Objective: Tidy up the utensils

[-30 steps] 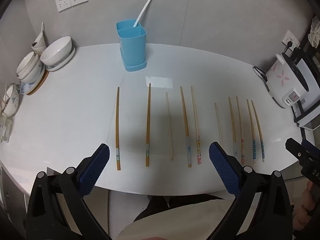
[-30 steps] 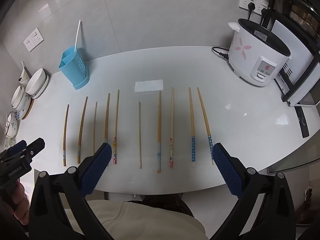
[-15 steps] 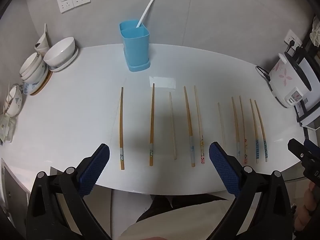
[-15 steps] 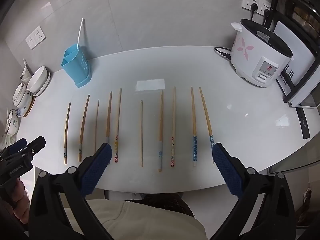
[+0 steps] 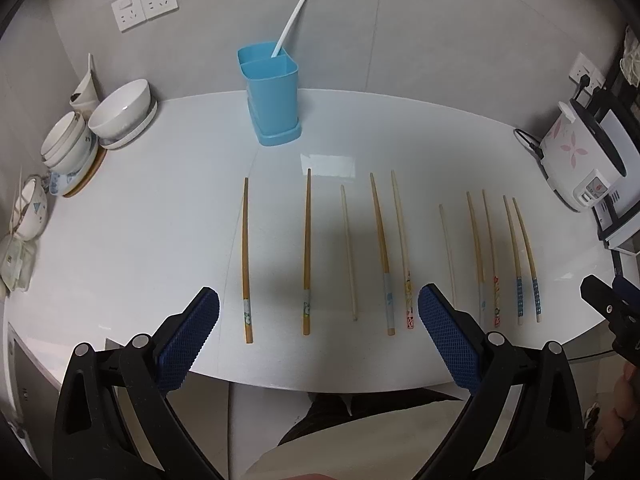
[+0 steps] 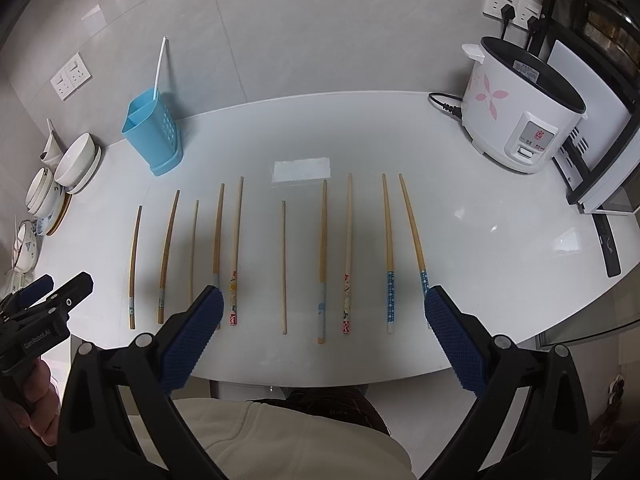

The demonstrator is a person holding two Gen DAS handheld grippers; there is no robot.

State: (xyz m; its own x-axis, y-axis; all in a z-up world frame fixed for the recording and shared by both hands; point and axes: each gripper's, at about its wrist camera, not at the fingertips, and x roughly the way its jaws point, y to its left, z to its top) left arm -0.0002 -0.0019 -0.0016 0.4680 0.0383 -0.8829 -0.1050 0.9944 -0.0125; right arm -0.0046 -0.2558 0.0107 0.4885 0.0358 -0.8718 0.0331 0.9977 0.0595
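Note:
Several wooden chopsticks (image 5: 306, 250) lie side by side in a row on the white table (image 5: 160, 220); they also show in the right wrist view (image 6: 283, 266). A blue two-compartment utensil holder (image 5: 272, 96) stands at the back with one white stick in it; it also shows in the right wrist view (image 6: 154, 136). My left gripper (image 5: 318, 320) is open and empty, held above the table's near edge before the left chopsticks. My right gripper (image 6: 322, 316) is open and empty, before the right chopsticks.
Stacked white bowls (image 5: 120, 114) sit at the back left on a wooden mat. A white rice cooker (image 6: 520, 120) with a cord stands at the back right, next to an oven (image 6: 600, 120). Wall sockets (image 5: 144, 8) are behind the holder.
Both grippers have drifted slightly; the left view has shifted so the holder and chopsticks sit a little further right and lower. Nothing was grasped or moved on the table.

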